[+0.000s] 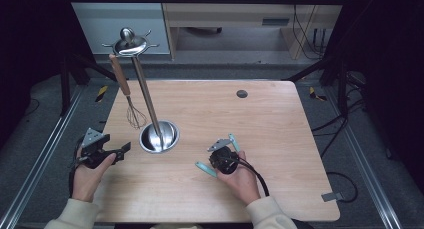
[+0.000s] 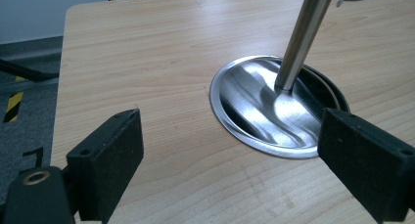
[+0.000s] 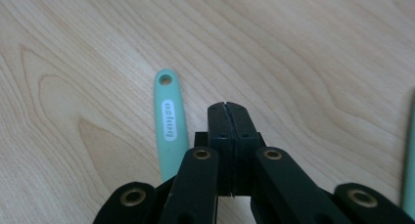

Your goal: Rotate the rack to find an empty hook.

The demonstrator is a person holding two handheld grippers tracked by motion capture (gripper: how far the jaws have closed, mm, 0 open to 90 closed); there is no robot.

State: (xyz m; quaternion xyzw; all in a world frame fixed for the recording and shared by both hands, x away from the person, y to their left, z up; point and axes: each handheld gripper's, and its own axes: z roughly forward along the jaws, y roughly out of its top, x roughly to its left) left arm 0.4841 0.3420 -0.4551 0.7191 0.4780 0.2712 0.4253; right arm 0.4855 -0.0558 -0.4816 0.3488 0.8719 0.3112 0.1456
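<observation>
The mint-green utensil (image 1: 206,168) lies flat on the counter (image 1: 270,134), toward the near edge and a little right of its middle, with its handle end (image 3: 169,114) showing a hanging hole in the right gripper view. A second mint-green piece (image 1: 234,141) pokes out just beyond the right hand-held gripper (image 1: 223,160); whether the two are one tool or a pair I cannot tell. That hand-held gripper hangs low right over them, its jaws pressed together on nothing, the handle passing just beside them, so it looks poised to open and pick the utensil up. The left hand-held gripper (image 1: 125,148) waits at the counter's left edge with jaws spread wide, pointed at the steel base (image 2: 264,111) of the hanging rack (image 1: 145,89), probably ready to steady it. A wooden-handled whisk (image 1: 126,91) already hangs from a hook near the rack's top, which suggests the green utensil belongs up there too.
</observation>
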